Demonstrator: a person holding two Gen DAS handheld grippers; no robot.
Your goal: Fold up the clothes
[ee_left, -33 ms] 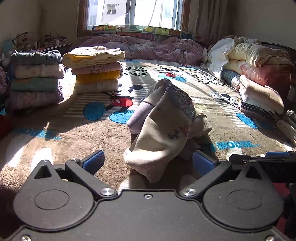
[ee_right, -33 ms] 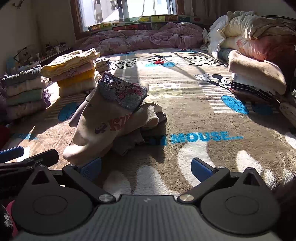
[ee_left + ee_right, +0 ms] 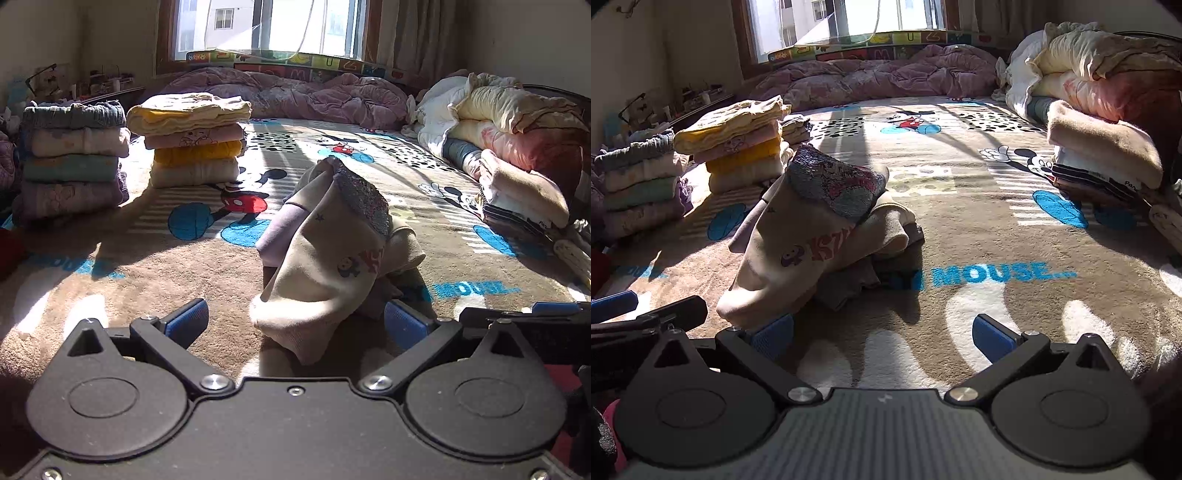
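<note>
Sunlit bedroom, floor covered by a brown plush cartoon-mouse carpet [image 3: 155, 266], window [image 3: 266, 26] at 12 o'clock, rumpled mauve quilt [image 3: 295, 96] beneath it.

Left wrist view: left gripper [image 3: 295, 325] low at 6 o'clock, blue-padded fingers [image 3: 186, 321] spread wide, gripping nothing. Crumpled heap of beige cartoon-print children's clothes [image 3: 332, 258] just ahead on the carpet, hem hanging between the fingers, contact unclear. At 10 o'clock, a folded stack of yellow, pink and cream garments [image 3: 192, 147]; at 9 o'clock, a second folded stack topped with denim [image 3: 72, 158]. Loose pile of pale bedding and clothes [image 3: 517, 147] at 2 o'clock.

Right wrist view: right gripper [image 3: 882, 336] at 6 o'clock, likewise spread wide and holding nothing. Same beige heap [image 3: 798, 247] at 10 o'clock, lower edge touching or just over the left finger [image 3: 772, 334]. Right finger [image 3: 991, 338] over bare carpet [image 3: 1015, 236] near blue lettering [image 3: 1001, 273]. Folded stacks [image 3: 738, 151] at 10 o'clock, loose pile [image 3: 1100, 122] at 2 o'clock.
</note>
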